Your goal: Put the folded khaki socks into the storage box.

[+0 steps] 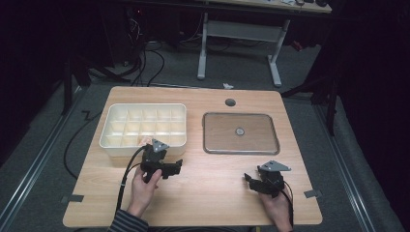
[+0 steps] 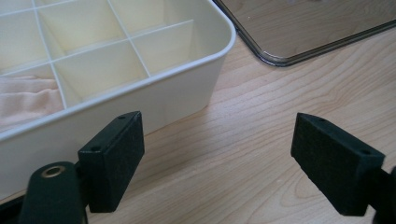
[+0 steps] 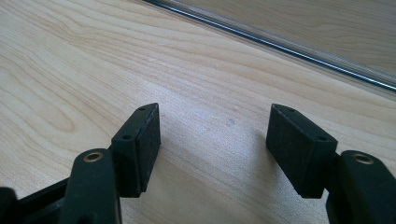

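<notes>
- Left gripper (image 1: 175, 167): held over the wooden table (image 1: 208, 193) just in front of the near right corner of the white compartment box (image 1: 110, 145); jaws spread wide, nothing between them, as the left gripper view (image 2: 217, 163) confirms.
- Right gripper (image 1: 251, 181): low over bare wood near the front right, in front of the clear lid (image 1: 240, 133); jaws likewise well apart and empty in the right gripper view (image 3: 212, 149).
- Compartment box (image 2: 187, 88): thin-walled plastic with a divider grid, probably light and stiff but smooth, so it may slide if nudged; the rolled rim looks the firmest place to pinch.
- Pink cloth (image 2: 28, 98): lies folded in a near-row compartment, close to the left gripper; soft and limp, best taken by a raised fold rather than by an edge against the dividers.
- Clear lid (image 2: 299, 32): lies flat beside the box, apart from it; rigid, slippery, with a small central knob (image 1: 239, 131) as the likely hold.
- Limits: the cloth is cut off by the frame edge and partly screened by the gripper in the high view; its full extent cannot be judged. The surroundings are too dark to read.
</notes>
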### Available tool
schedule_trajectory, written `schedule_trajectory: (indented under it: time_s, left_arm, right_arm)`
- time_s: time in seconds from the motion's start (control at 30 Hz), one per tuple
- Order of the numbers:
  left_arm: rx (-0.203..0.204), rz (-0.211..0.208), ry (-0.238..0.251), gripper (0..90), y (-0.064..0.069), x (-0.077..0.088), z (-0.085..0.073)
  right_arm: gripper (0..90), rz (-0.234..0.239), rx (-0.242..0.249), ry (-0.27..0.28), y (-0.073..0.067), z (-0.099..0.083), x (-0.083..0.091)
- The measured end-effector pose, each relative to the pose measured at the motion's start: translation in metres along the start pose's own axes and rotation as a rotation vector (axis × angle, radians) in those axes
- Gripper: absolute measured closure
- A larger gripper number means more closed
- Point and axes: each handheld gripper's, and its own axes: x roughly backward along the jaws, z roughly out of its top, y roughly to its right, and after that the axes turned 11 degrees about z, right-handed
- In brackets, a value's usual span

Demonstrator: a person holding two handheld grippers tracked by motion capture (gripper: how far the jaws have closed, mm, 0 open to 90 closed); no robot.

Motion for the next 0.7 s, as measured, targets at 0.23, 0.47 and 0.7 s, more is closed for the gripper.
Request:
schedule_trajectory:
  time_s: [0.23, 0.47, 0.7]
  left_arm:
    - [-0.003, -0.015, 0.019, 18.1, 0.005, -0.004, -0.003]
    - [-0.018, -0.021, 0.007, 18.1, 0.01, -0.008, -0.004]
    - [-0.049, -0.012, -0.015, 17.9, 0.019, -0.016, -0.008]
  right_arm:
    - [35.2, 0.001, 0.0, 0.0, 0.0, 0.0, 0.0]
    - [35.2, 0.001, 0.0, 0.0, 0.0, 0.0, 0.0]
    - [35.2, 0.001, 0.001, 0.0, 0.0, 0.0, 0.0]
